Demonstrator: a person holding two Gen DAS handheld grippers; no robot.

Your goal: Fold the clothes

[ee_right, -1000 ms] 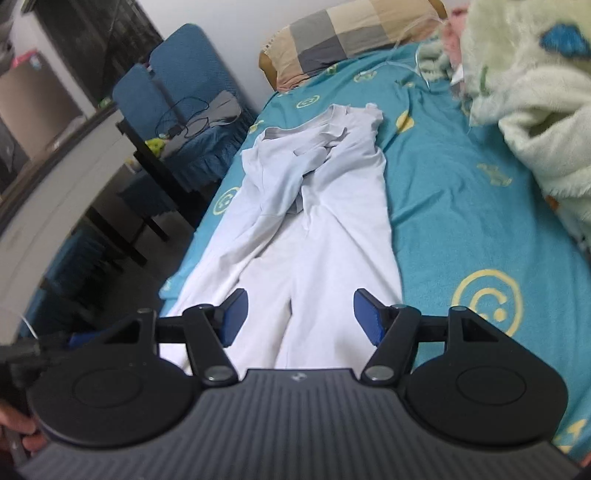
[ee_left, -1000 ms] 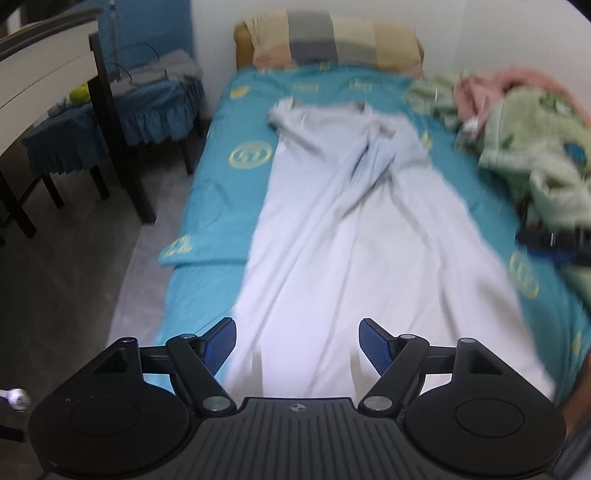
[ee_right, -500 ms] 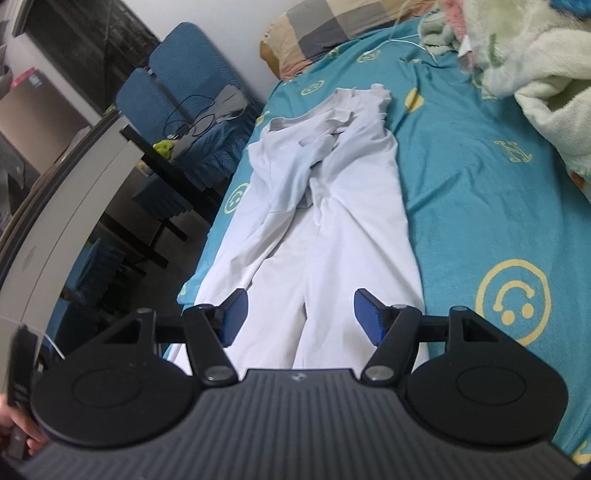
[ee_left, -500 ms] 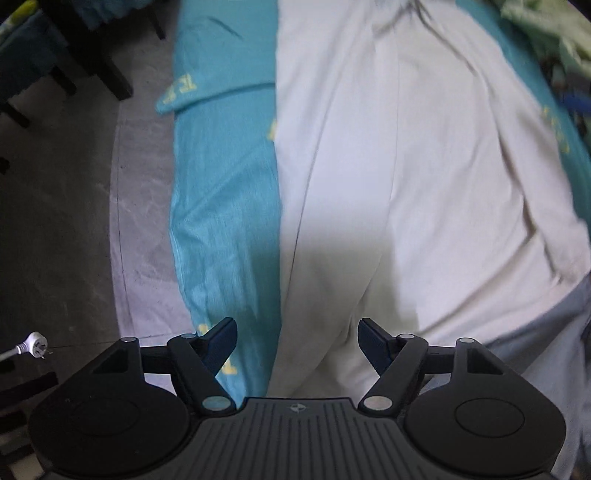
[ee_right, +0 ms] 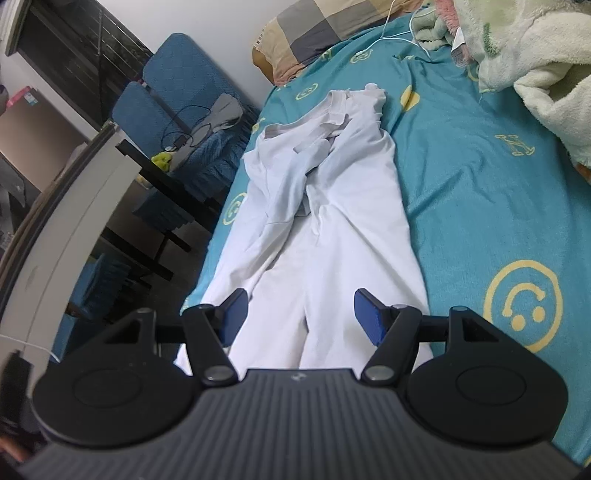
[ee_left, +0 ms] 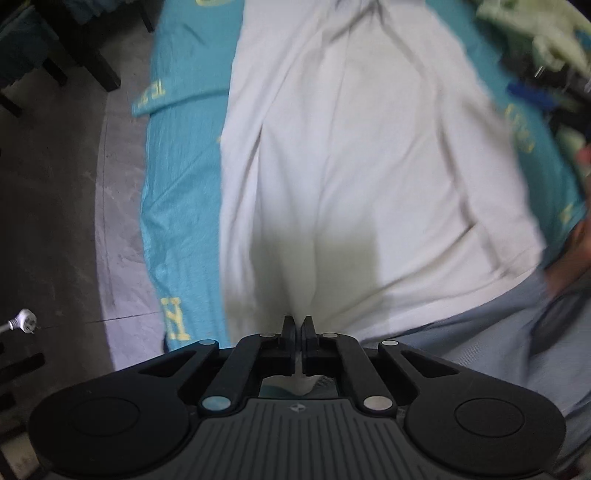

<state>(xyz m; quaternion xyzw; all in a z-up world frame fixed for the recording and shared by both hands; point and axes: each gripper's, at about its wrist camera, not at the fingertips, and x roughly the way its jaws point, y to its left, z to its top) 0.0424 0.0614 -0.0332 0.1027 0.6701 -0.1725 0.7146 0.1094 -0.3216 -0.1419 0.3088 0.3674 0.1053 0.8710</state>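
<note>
A long white garment (ee_left: 362,155) lies stretched lengthwise on the teal bed sheet (ee_left: 181,206); in the right wrist view it (ee_right: 332,236) runs from my gripper up to its bunched top end near the pillow. My left gripper (ee_left: 296,325) is shut on the garment's near hem at the bed's foot, with cloth pinched between the jaws. My right gripper (ee_right: 299,312) is open and empty, hovering just above the garment's near end, blue pads (ee_right: 365,314) on either side of it.
A checked pillow (ee_right: 306,33) lies at the head of the bed. A fluffy green-white blanket (ee_right: 532,55) is piled on the right. Blue chairs (ee_right: 177,92) and a dark table (ee_right: 162,181) stand left of the bed. Grey floor (ee_left: 48,221) lies left.
My left gripper has tilted down to the garment's near hem and closed on it. My right gripper has stayed open and shifted only slightly.
</note>
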